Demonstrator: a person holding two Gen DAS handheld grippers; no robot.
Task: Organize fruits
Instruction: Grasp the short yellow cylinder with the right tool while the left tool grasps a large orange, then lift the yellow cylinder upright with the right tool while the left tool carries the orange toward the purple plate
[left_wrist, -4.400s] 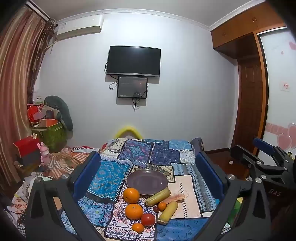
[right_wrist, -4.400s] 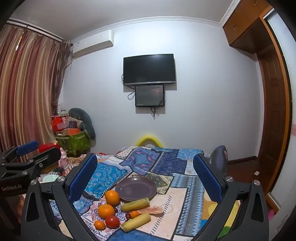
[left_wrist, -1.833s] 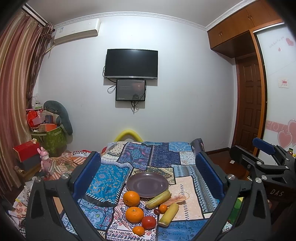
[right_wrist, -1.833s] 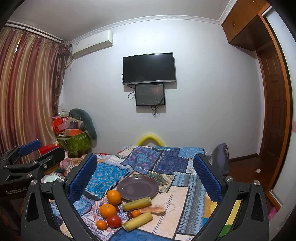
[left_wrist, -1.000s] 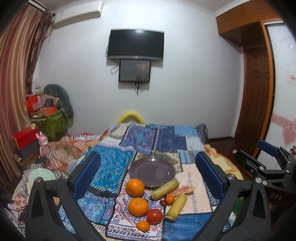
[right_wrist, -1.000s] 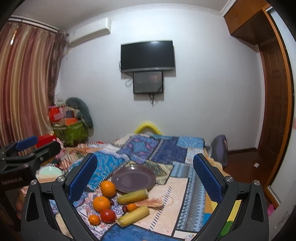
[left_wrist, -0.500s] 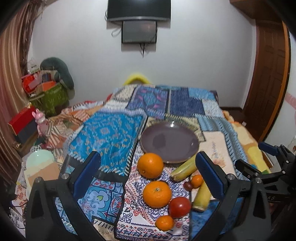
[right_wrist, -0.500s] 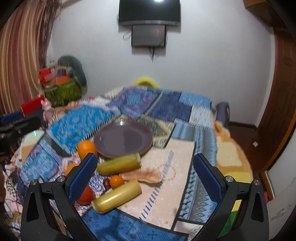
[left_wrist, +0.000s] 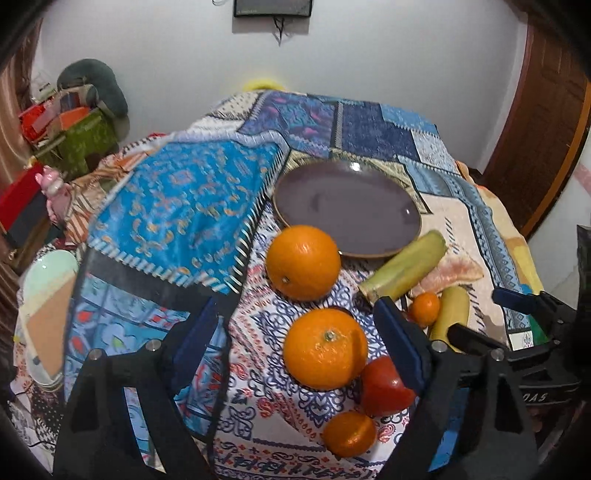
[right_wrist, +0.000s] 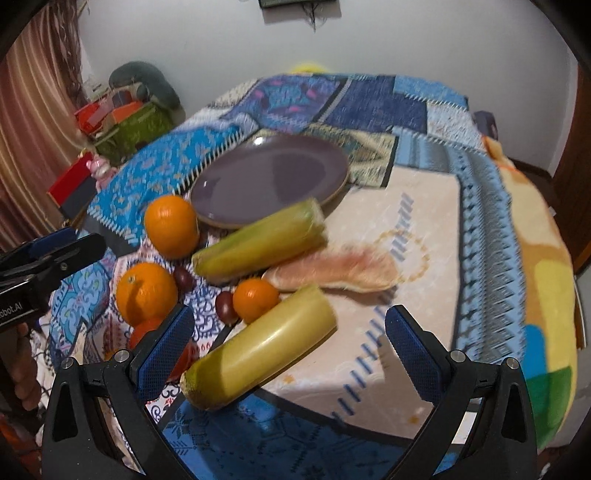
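An empty purple plate (left_wrist: 347, 206) (right_wrist: 271, 177) lies on the patchwork cloth. In front of it lie two large oranges (left_wrist: 303, 262) (left_wrist: 325, 349), a red tomato (left_wrist: 384, 387), two small oranges (left_wrist: 349, 434) (right_wrist: 255, 299), two yellow-green cane pieces (right_wrist: 258, 240) (right_wrist: 258, 350), a pomelo segment (right_wrist: 332, 267) and dark grapes (right_wrist: 225, 304). My left gripper (left_wrist: 299, 336) is open, hovering above the near large orange. My right gripper (right_wrist: 288, 343) is open over the near cane piece.
The cloth-covered table (left_wrist: 177, 206) drops off at left and right. Boxes and a green bag (left_wrist: 74, 136) stand on the floor at far left, a pale bowl (left_wrist: 48, 269) lower left. A wooden door (left_wrist: 543, 122) is at right.
Both grippers have dropped and moved forward toward the fruit, which now looks much larger. Both stay open. The fruit has not moved.
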